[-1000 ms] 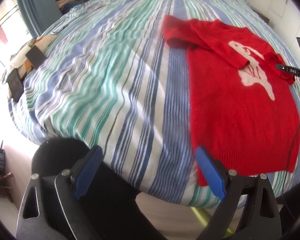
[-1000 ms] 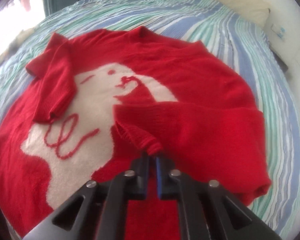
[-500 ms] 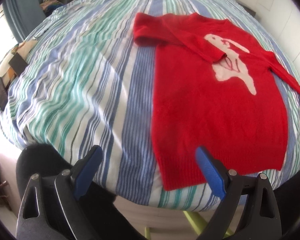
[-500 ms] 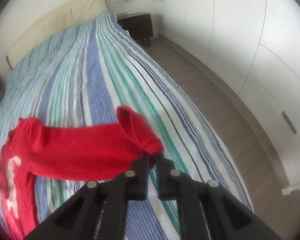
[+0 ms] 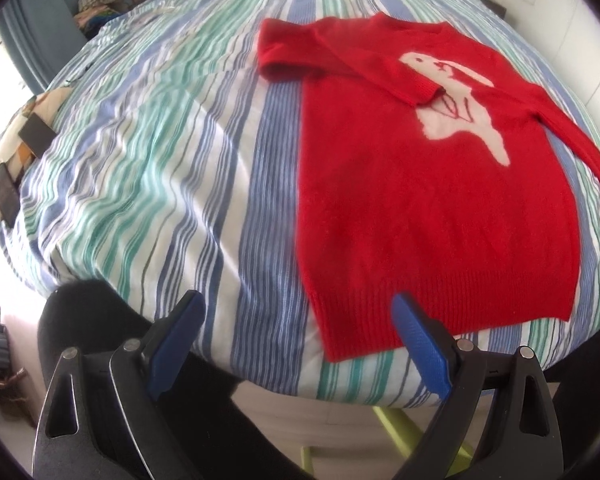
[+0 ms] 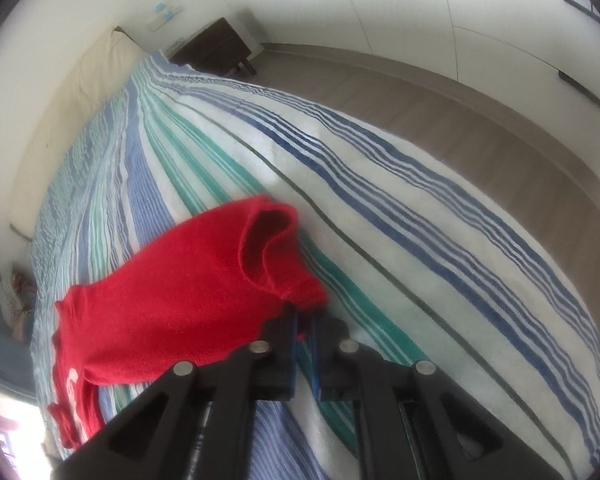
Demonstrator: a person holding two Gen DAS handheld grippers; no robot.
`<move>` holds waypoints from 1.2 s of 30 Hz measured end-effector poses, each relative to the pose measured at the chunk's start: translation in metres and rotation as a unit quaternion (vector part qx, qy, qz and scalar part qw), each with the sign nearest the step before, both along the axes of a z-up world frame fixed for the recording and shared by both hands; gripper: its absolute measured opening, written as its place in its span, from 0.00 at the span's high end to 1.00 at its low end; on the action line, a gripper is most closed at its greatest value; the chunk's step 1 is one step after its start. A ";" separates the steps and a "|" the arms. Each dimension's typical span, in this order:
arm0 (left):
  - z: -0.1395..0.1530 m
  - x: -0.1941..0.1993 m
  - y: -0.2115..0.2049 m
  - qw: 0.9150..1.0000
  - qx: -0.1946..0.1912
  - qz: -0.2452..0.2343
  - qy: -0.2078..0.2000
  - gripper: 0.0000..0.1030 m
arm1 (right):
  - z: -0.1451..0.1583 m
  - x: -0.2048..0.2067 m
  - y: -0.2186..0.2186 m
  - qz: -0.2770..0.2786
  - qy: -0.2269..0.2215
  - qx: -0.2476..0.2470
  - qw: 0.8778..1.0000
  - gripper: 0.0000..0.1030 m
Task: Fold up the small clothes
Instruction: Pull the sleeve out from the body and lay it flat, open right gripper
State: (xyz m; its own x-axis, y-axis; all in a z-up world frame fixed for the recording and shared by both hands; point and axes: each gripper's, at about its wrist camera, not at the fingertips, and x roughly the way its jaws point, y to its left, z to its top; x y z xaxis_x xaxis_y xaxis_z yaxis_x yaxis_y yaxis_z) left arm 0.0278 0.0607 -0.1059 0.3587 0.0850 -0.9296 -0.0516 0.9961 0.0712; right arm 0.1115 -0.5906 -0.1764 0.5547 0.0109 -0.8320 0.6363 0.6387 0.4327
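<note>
A small red knitted sweater with a white animal motif [image 5: 432, 184] lies flat on the bed covered in a blue, green and white striped sheet [image 5: 148, 152], its ribbed hem at the near edge of the mattress. Its left sleeve is folded across the chest; its right sleeve [image 6: 204, 300] stretches out to the right, across the stripes. The left gripper [image 5: 296, 344] hovers at the near edge of the bed, its blue-padded fingers [image 5: 420, 344] spread wide and holding nothing, the right one over the hem. The right gripper [image 6: 305, 320] has its jaws pinched together on the sleeve's cuff, lifting it slightly above the sheet. A dark wooden nightstand [image 6: 216, 50] stands far beyond, beside a cream padded headboard [image 6: 72, 120].
</note>
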 end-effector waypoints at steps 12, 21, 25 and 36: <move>-0.009 0.002 0.012 1.000 -0.004 0.012 -0.001 0.08 | 0.029 -0.050 -0.003 -0.071 -0.006 -0.067 0.995 0.61; -0.013 0.039 0.009 0.999 -0.033 0.015 -0.020 0.06 | 0.091 -0.081 0.074 0.006 -0.068 -0.146 0.987 0.41; -0.041 0.059 -0.002 1.000 -0.026 0.009 -0.004 0.05 | 0.094 -0.084 0.140 0.088 -0.091 -0.150 0.981 0.38; -0.070 0.057 -0.013 0.999 0.013 -0.035 -0.001 0.00 | 0.037 -0.077 0.277 0.289 -0.067 -0.138 0.945 0.38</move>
